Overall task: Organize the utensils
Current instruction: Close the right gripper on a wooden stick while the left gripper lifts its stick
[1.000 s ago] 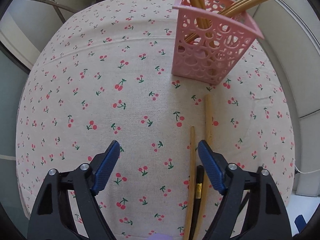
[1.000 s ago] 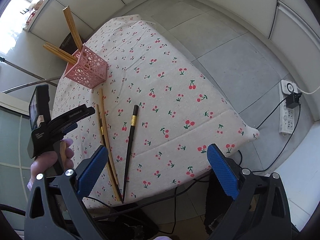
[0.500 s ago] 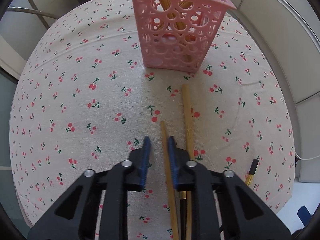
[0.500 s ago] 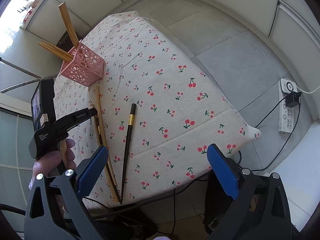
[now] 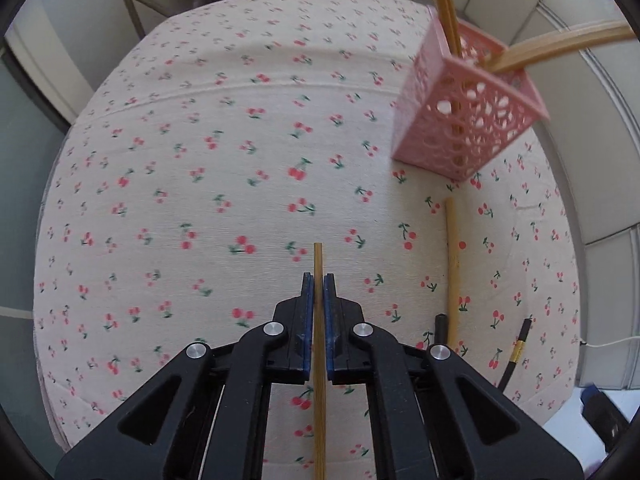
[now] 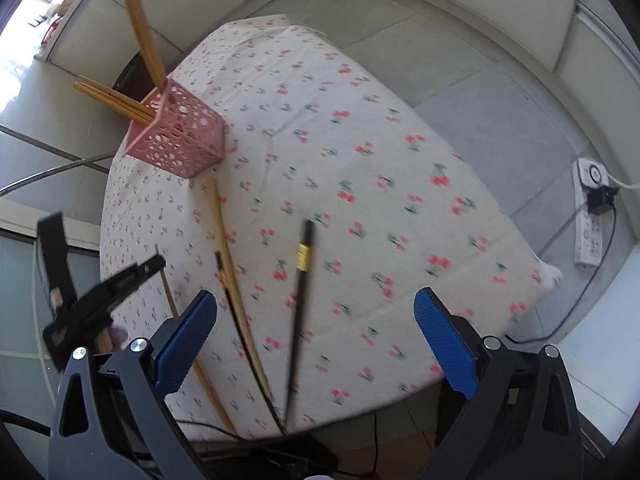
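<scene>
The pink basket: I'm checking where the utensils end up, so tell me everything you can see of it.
The pink basket is a small square holder, plastic by its look, its walls pierced with round holes and its rim flared wider than its base. It stands upright on the cherry-print tablecloth near the table's far edge. Several bamboo chopsticks stand in it, leaning out over the rim in two directions. Neither gripper touches it. One bamboo chopstick lies just short of it.

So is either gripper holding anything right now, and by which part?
The left gripper is shut on a light wooden chopstick, pinched close to one end, which pokes just past the pads. The right gripper is open and empty.
</scene>
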`<act>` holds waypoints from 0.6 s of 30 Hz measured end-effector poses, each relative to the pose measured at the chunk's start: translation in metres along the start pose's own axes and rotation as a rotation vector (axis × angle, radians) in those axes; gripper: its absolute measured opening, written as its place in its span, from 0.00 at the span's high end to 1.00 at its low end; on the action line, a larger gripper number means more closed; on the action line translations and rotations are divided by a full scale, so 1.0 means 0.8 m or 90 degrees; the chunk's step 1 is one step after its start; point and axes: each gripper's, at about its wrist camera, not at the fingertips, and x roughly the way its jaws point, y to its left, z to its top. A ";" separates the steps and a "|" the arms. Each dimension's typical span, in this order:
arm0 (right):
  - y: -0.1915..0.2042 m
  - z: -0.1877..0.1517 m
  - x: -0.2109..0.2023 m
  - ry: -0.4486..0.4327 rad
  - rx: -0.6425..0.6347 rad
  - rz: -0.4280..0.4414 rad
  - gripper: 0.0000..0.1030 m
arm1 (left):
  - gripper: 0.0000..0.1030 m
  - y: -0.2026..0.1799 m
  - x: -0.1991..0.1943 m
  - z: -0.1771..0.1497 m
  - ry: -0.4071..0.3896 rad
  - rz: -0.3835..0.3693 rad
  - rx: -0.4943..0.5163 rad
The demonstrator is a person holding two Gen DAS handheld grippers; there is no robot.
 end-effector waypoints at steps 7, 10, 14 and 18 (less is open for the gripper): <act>0.109 0.026 0.059 -0.007 -0.126 -0.044 0.07 | 0.96 0.046 -0.061 -0.002 -0.057 -0.030 -0.023; 0.135 0.034 0.089 -0.007 -0.157 -0.078 0.07 | 0.96 0.045 -0.081 0.000 -0.080 -0.042 -0.022; 0.148 0.045 0.124 -0.001 -0.171 -0.102 0.07 | 0.96 0.044 -0.100 0.005 -0.109 -0.042 -0.011; 0.158 0.053 0.144 -0.003 -0.188 -0.119 0.17 | 0.96 0.045 -0.105 0.008 -0.123 -0.046 -0.009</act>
